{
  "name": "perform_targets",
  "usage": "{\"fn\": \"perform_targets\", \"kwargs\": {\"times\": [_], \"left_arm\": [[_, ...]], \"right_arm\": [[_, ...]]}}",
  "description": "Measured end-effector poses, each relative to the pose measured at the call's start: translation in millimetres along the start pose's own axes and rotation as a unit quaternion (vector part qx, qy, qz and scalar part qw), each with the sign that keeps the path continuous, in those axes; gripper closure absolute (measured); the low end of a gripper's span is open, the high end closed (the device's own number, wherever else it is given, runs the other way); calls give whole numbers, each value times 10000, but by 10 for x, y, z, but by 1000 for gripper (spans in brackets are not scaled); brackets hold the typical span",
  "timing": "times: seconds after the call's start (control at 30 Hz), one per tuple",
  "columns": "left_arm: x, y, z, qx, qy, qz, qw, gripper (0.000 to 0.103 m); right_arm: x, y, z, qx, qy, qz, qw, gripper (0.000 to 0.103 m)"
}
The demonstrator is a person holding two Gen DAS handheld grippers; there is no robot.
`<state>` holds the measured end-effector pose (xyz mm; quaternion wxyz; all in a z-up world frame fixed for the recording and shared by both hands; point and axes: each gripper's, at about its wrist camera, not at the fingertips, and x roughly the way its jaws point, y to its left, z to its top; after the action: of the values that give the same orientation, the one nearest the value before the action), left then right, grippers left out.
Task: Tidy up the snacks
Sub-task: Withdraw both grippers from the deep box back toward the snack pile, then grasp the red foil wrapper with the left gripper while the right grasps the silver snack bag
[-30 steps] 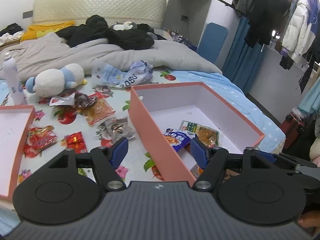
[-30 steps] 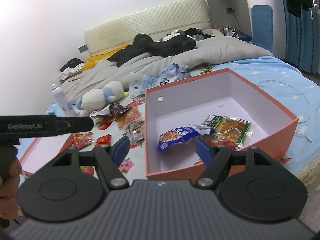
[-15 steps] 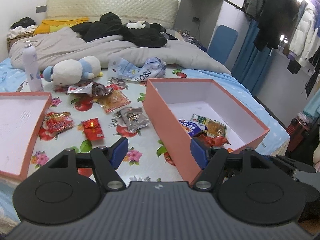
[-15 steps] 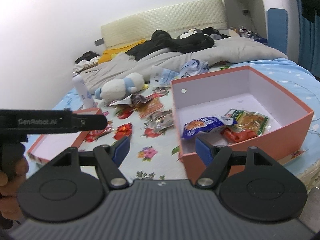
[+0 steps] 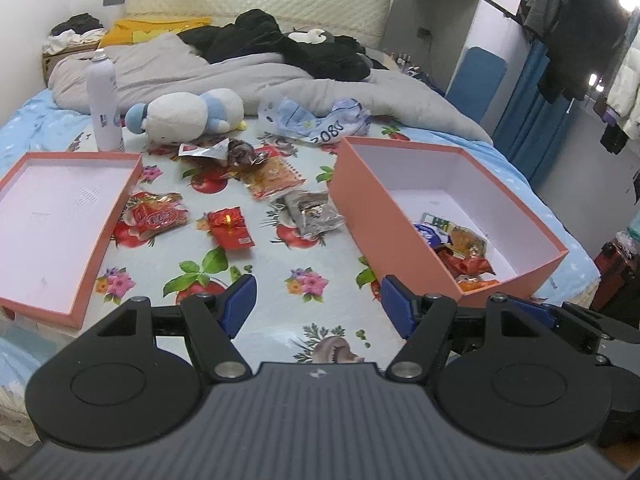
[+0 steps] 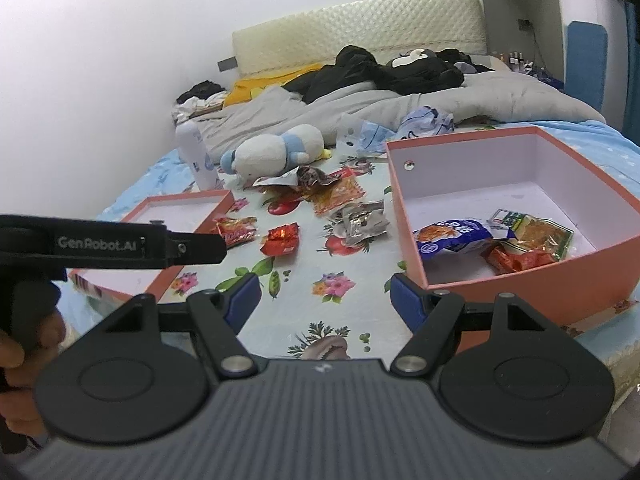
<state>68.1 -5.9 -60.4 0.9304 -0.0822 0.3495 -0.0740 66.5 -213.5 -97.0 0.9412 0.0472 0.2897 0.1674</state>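
A salmon box sits on the bed at the right, holding a blue packet, a green-orange packet and a red packet. Loose snacks lie left of it: a silver packet, a small red packet, a red-orange packet and an orange packet. My left gripper is open and empty, above the bed's near edge. My right gripper is open and empty, beside the box's near-left corner.
The box lid lies open side up at the left. A white spray bottle, a plush toy, a crumpled plastic bag and a grey duvet lie further back. The left gripper's body crosses the right wrist view.
Both grippers have pulled back and to the left from the box, so more of the bed and the lid now show. Both stay open and empty.
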Motion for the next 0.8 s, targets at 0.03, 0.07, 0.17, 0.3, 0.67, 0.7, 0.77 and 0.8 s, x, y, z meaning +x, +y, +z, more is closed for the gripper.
{"fn": "perform_targets", "kwargs": {"times": [0.03,0.07,0.17,0.3,0.67,0.7,0.77,0.8], "left_arm": [[25,17,-1,-9,6,16,10000,30],[57,39,0,-17,13,44,10000,30],[161,125,15,-54,42,128,9999,30],[330,284,66,-92,87,255,9996,30],[1098,716,331,26,346,478,9983,30],[1179,741,359,37,396,519,9979,30],[1322,795,420,62,395,504,9979,30],[1409,831,456,43,411,480,9980,30]], "right_arm": [[27,13,0,-17,1,-5,10000,29],[63,26,3,-32,7,-14,10000,29],[193,84,17,-96,10,-28,9999,29],[346,194,46,-309,-72,-39,9995,29],[1160,427,6,-782,-26,-346,9963,33],[1230,438,15,-850,-66,-406,9955,33],[1353,451,32,-970,-148,-551,9936,33],[1427,451,45,-1019,-172,-616,9927,33]]}}
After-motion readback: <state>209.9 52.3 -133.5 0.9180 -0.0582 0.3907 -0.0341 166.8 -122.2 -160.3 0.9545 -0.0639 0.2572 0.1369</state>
